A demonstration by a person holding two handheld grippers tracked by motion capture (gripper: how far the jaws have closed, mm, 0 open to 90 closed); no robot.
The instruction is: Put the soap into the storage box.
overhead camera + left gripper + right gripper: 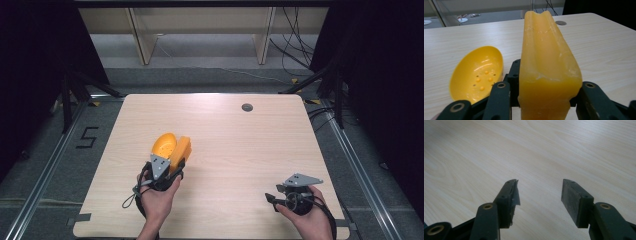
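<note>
A pale wood-grain counter (235, 150) stands on a grey floor, with dark curtains to both sides and a light wooden shelf frame (200, 35) beyond its far edge. Black cables (295, 45) trail across the floor behind the counter, and a figure five (87, 137) is taped on the floor at its left. A small grey round cap (247, 107) is set into the counter near the far edge.

A yellow oval soap dish (164, 144) with small holes in its bottom sits left of centre; in the left gripper view the soap dish (477, 73) lies on the counter just beside the claw, on its left. Nothing stands between the two hands.

The left claw (172, 162) is clamped on a thick orange-yellow soap bar (182, 150). In the left gripper view the soap bar (547, 72) stands between the two jaws, pressed from both sides, its long grooved face reaching away from the camera. In the high view it lies just to the right of the dish; whether the two touch cannot be told.

The right claw (272, 199) is held near the counter's near right corner, well apart from the soap. In the right gripper view the right claw (540, 191) has its jaws spread with only bare counter between them.
</note>
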